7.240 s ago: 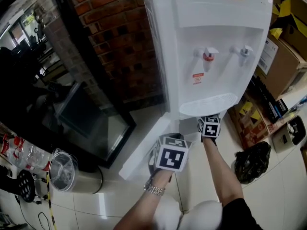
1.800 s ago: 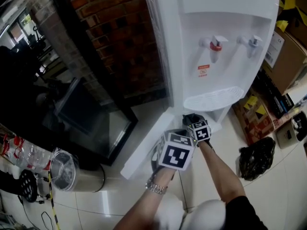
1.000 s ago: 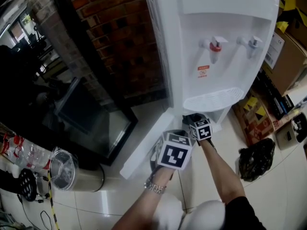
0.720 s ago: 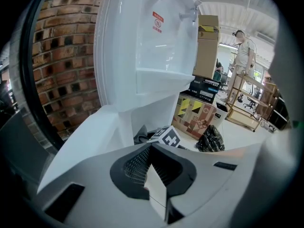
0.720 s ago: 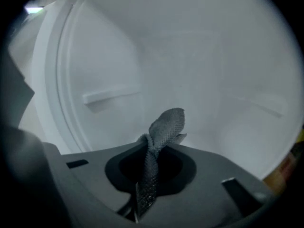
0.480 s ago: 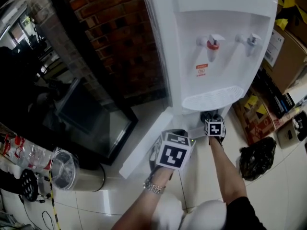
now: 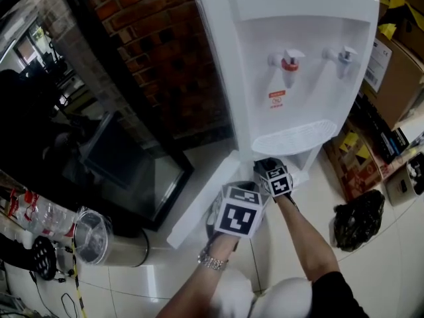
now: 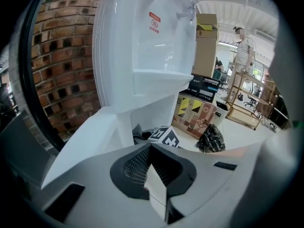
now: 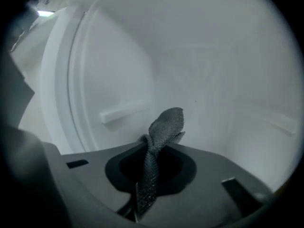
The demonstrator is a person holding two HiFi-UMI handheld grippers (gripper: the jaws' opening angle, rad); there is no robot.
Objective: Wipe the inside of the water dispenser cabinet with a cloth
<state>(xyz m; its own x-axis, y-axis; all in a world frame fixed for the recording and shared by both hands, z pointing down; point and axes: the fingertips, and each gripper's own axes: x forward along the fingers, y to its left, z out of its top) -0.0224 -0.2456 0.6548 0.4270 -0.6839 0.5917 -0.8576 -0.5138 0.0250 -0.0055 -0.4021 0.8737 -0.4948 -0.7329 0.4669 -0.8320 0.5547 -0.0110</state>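
The white water dispenser (image 7: 298,65) stands against a brick wall, its low cabinet door (image 7: 199,201) swung open to the left. My right gripper (image 7: 266,167) reaches into the cabinet under the drip tray, shut on a grey mesh cloth (image 9: 164,127). The cloth's tip stands up close to the white inner wall (image 9: 213,80); I cannot tell whether it touches. A small shelf rail (image 9: 126,110) shows on that wall. My left gripper (image 7: 240,192) hovers just outside by the open door (image 8: 85,141), shut, with nothing visibly held.
Cardboard boxes (image 7: 397,71) and a black plastic bag (image 7: 354,220) lie right of the dispenser. A metal bin (image 7: 93,237) and a dark glass-fronted unit (image 7: 126,171) stand at the left. A person (image 8: 244,46) stands far off, in the left gripper view.
My right gripper, with the cloth, has swung from the right side of the cabinet opening back to the left. The left gripper has stayed where it was.
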